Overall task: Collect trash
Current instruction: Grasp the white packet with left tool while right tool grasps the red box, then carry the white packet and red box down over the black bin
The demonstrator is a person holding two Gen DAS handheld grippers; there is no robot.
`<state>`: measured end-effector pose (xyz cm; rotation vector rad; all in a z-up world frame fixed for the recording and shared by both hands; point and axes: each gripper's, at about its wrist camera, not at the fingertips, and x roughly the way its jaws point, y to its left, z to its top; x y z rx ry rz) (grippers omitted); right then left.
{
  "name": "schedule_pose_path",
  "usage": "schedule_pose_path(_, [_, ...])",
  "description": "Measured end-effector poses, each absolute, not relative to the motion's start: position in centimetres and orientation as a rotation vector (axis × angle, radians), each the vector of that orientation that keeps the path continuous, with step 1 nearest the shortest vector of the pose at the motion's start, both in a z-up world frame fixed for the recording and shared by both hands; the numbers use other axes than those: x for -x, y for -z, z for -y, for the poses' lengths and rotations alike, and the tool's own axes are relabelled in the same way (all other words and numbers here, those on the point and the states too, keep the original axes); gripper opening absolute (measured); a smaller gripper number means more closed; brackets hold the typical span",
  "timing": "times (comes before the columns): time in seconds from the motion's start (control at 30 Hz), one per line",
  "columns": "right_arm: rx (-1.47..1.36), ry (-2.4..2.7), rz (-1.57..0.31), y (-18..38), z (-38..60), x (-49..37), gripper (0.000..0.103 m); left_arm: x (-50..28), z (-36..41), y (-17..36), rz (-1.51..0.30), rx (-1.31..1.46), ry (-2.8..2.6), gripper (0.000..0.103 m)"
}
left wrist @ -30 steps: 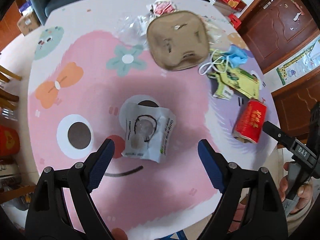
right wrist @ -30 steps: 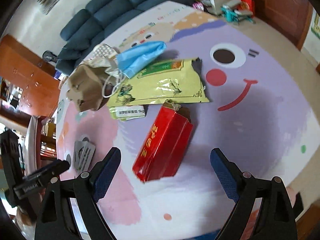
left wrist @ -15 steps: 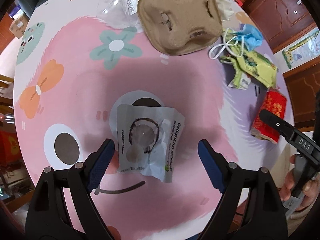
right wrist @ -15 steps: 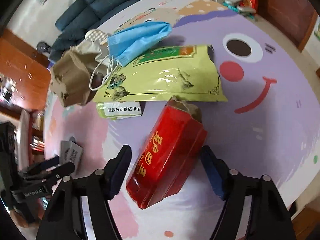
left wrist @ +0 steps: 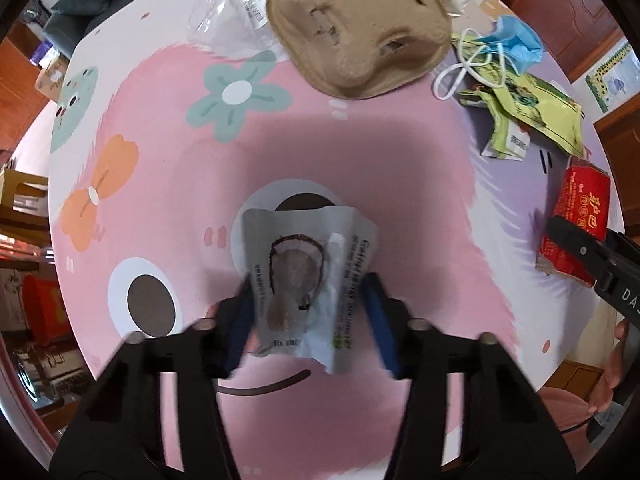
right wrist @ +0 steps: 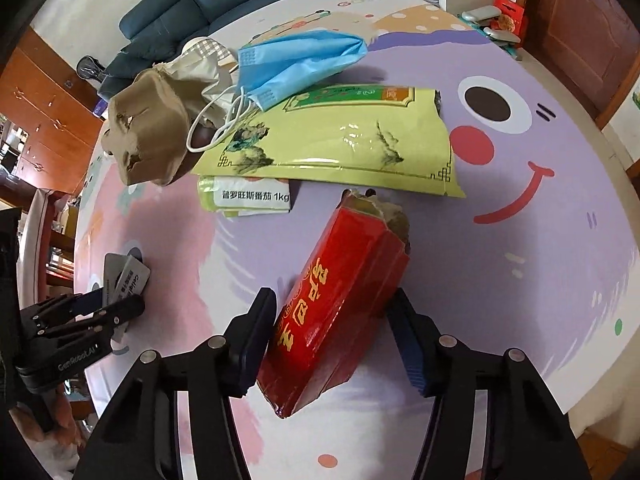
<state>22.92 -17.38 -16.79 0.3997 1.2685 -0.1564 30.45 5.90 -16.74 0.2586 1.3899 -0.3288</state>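
- The left gripper [left wrist: 310,316] is seen with its jaws closing around a crumpled white coconut snack pouch [left wrist: 304,276], which lies between them on the pink tabletop [left wrist: 168,216]; contact cannot be told through the blur.
- Beyond the jaws, a brown pulp cup carrier [left wrist: 356,28] is seen.
- The right gripper [right wrist: 334,336] is seen with its jaws closing on a torn red carton [right wrist: 340,312], flanked closely on both sides.
- Ahead of those jaws, a yellow-green bag [right wrist: 340,136] and a blue face mask [right wrist: 300,60] are laid.
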Motion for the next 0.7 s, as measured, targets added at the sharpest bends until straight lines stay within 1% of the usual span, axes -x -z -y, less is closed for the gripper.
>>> schedule_pose_path(0.03, [-0.399,0.151,-1.266,16.8,17.4,-22.8,0.056,-30.3,-5.7,16.7,-1.389,-0.258,0.331,0.026])
schedule_pose_path(0.07, [-0.400,0.146,-1.265,16.5,17.6,-22.5,0.055,-30.3,-5.6,16.6,-1.390,-0.250,0.338,0.023])
schedule_pose_path(0.1, [-0.402,0.139,-1.264,16.5,17.6,-22.4,0.054,-30.1,-5.5,16.5,-1.393,-0.240,0.344,0.017])
schedule_pose_path(0.13, [-0.403,0.131,-1.262,16.5,17.7,-22.2,0.053,-30.0,-5.3,16.3,-1.393,-0.242,0.340,0.015])
schedule_pose_path(0.23, [-0.406,0.104,-1.250,16.2,17.8,-21.5,0.052,-29.3,-4.7,15.8,-1.381,-0.252,0.332,0.012])
schedule_pose_path(0.37, [-0.414,0.080,-1.214,15.1,18.2,-20.2,0.051,-27.4,-4.2,14.7,-1.359,-0.216,0.339,0.011])
schedule_pose_path(0.57, [-0.398,0.057,-1.151,12.3,19.2,-17.1,0.051,-22.6,-2.6,10.6,-1.241,-0.185,0.392,0.011])
schedule_pose_path(0.7, [-0.362,0.033,-1.104,10.0,19.8,-13.6,0.051,-19.2,-1.4,8.0,-1.182,-0.152,0.434,0.011])
